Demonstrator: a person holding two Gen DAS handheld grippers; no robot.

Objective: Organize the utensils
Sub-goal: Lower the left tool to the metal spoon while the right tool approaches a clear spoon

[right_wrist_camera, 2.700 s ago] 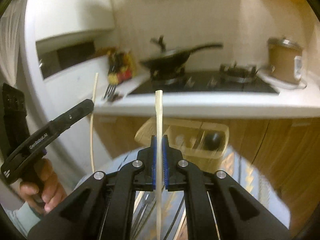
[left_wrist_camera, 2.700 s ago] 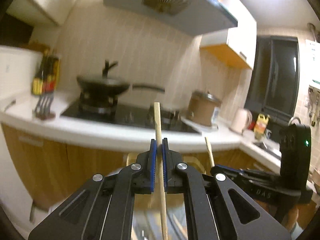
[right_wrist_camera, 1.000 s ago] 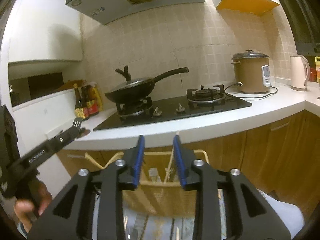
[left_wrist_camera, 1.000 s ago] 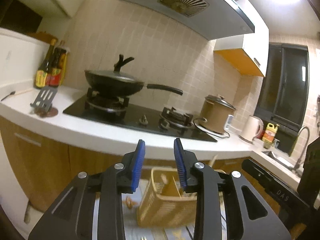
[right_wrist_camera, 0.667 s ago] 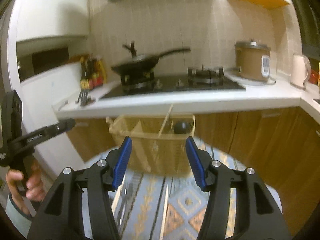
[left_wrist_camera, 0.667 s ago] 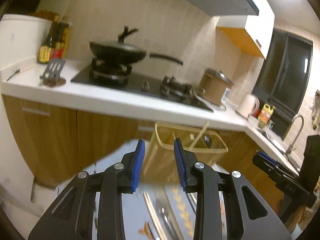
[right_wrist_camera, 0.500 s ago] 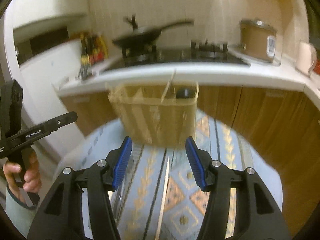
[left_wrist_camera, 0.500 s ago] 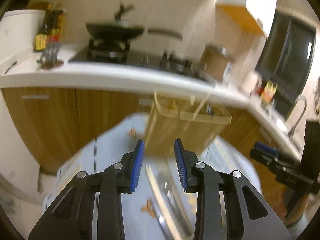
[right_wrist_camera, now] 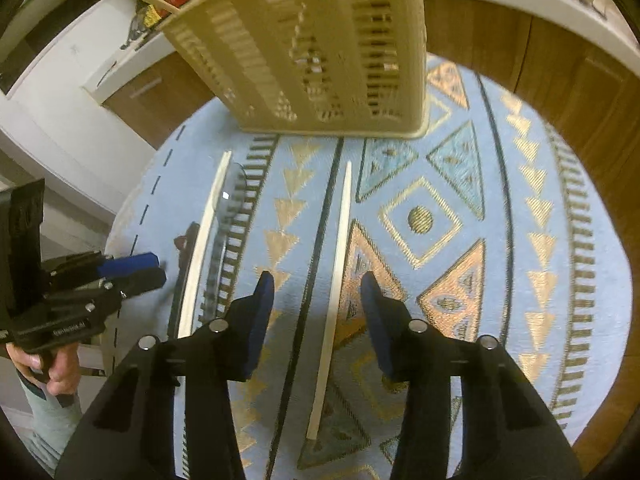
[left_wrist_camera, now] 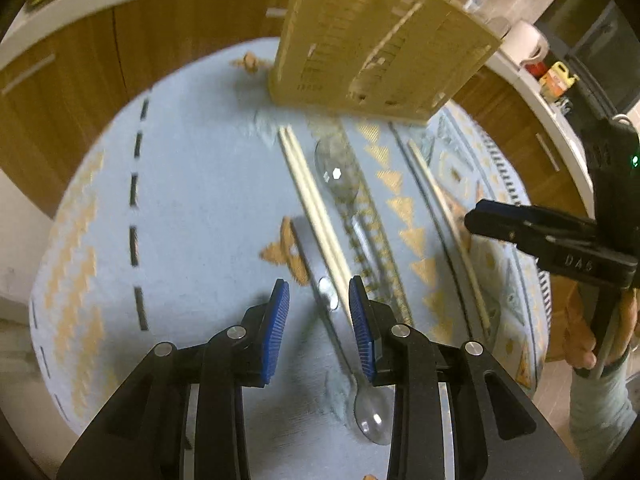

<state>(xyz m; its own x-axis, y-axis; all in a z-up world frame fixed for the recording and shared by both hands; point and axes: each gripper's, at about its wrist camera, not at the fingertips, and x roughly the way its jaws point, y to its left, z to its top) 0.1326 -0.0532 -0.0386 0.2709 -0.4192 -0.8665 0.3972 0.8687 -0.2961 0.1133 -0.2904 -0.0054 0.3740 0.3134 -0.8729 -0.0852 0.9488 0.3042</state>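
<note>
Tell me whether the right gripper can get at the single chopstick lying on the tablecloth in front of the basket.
Probably yes. The right gripper is open, jaws just closing, and the single chopstick lies between them with nothing on top. The basket stands beyond its far end, and the left gripper is off to one side.

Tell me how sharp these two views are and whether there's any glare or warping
Left wrist: basket and chopsticks smeared by motion, gripper crisp, glints on both spoons. Right wrist: basket blurred, cloth pattern fairly sharp. Both: warm light, fisheye bends the counter edges.
</note>
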